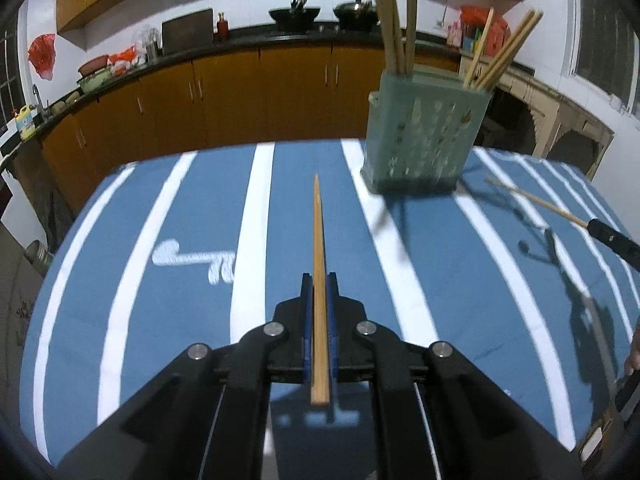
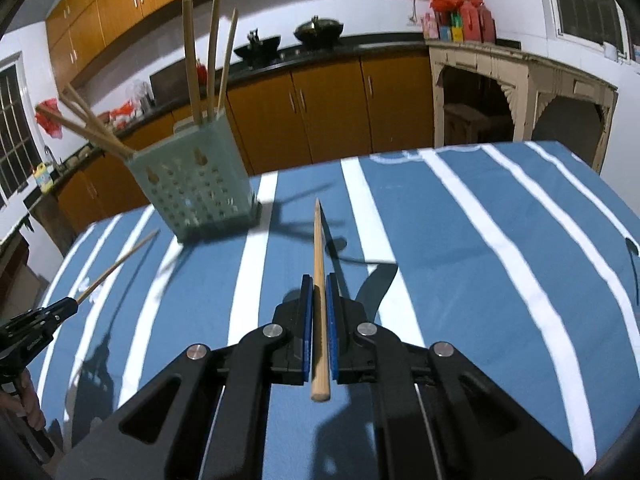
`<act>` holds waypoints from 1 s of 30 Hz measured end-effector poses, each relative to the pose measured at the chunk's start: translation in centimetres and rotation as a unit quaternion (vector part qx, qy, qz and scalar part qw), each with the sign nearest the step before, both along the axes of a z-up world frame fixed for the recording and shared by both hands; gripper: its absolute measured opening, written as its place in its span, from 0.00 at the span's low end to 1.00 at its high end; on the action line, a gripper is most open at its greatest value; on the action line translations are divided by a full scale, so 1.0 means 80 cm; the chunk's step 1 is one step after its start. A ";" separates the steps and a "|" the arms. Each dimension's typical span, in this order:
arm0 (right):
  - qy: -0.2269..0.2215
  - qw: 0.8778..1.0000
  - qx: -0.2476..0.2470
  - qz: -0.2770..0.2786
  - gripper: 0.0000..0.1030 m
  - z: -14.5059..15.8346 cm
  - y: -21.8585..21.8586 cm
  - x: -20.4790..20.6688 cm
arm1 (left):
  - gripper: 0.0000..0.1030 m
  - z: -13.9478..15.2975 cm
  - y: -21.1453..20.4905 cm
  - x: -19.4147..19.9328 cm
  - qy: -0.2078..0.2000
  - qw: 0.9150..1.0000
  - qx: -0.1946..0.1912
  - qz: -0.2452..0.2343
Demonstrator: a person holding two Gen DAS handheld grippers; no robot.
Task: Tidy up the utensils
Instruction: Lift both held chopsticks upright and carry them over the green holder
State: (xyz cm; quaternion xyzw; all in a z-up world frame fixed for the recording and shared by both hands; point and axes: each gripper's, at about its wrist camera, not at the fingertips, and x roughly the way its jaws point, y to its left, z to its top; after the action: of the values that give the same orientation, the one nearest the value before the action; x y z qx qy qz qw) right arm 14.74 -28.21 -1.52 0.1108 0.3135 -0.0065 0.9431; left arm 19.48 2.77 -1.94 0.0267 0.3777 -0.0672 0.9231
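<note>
Gripping one chopstick each, both tools are closed and raised clear of the surface (image 1: 160, 208). The left tool (image 1: 319, 280) has its blue pads (image 1: 307, 308) pressed on either side of a square-ended wooden chopstick (image 1: 318, 240), which runs straight out along the tool's line, its pointed tip forward and its blunt end projecting behind the pads. The right tool (image 2: 319, 280) clamps a round-ended chopstick (image 2: 318, 248) in the same way, tip forward, butt end behind the pads.

In the left wrist view the right tool appears at the right edge as a dark tip (image 1: 612, 240) with its chopstick angled towards the holder. In the right wrist view the left tool shows at the left edge (image 2: 40, 320), its chopstick likewise angled towards the holder, with part of a hand (image 2: 28, 404) below it.

A pale green perforated utensil holder (image 1: 424, 136) stands upright on the surface, ahead and to the right of the left tool, ahead and to the left of the right tool. It has two compartments. One holds three chopsticks standing near upright (image 1: 394, 20); the other holds several leaning outwards (image 1: 508, 48). Neither held chopstick touches the holder.

The surface is covered by a blue cloth with white stripes (image 2: 500, 240). Shadows of tools and chopsticks fall across it. Behind lie orange-brown kitchen cabinets (image 1: 240, 84) and a dark worktop carrying two woks (image 1: 294, 14).
</note>
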 end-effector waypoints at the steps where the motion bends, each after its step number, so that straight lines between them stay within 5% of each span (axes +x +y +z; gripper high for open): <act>1: -0.004 1.000 0.001 -0.001 0.07 0.003 -0.001 -0.001 | 0.07 0.007 0.000 -0.001 -0.008 1.000 -0.002 -0.001; 30: -0.077 0.997 -0.002 0.013 0.07 0.059 0.009 -0.001 | 0.07 0.071 0.004 -0.001 -0.074 0.996 -0.045 0.008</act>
State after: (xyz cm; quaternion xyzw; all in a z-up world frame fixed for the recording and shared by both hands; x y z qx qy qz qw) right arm 14.68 -27.52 3.20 0.1050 0.2412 0.0141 0.9647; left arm 19.43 3.11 3.71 -0.0132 0.3049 -0.0748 0.9494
